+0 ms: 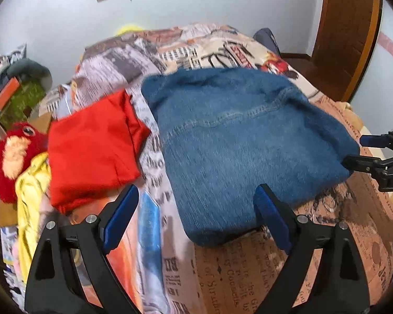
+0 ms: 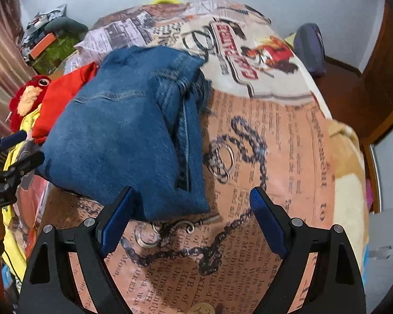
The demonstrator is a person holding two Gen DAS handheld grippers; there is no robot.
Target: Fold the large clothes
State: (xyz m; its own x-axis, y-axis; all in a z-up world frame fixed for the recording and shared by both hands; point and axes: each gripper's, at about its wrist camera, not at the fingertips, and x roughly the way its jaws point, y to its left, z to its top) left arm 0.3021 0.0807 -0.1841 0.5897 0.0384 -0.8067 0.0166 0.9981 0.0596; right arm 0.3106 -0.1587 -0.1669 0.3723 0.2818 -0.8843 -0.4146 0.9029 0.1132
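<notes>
A pair of blue jeans lies folded into a thick bundle on the printed bedspread; it also shows in the right wrist view. My left gripper is open and empty, its fingers straddling the bundle's near left corner. My right gripper is open and empty, just in front of the bundle's near right corner. In the left wrist view the right gripper shows at the jeans' right edge. In the right wrist view the left gripper shows at their left edge.
A folded red garment lies left of the jeans, with a yellow cloth and a red plush toy beyond it. The bedspread extends right to the bed edge. A wooden door stands at the far right.
</notes>
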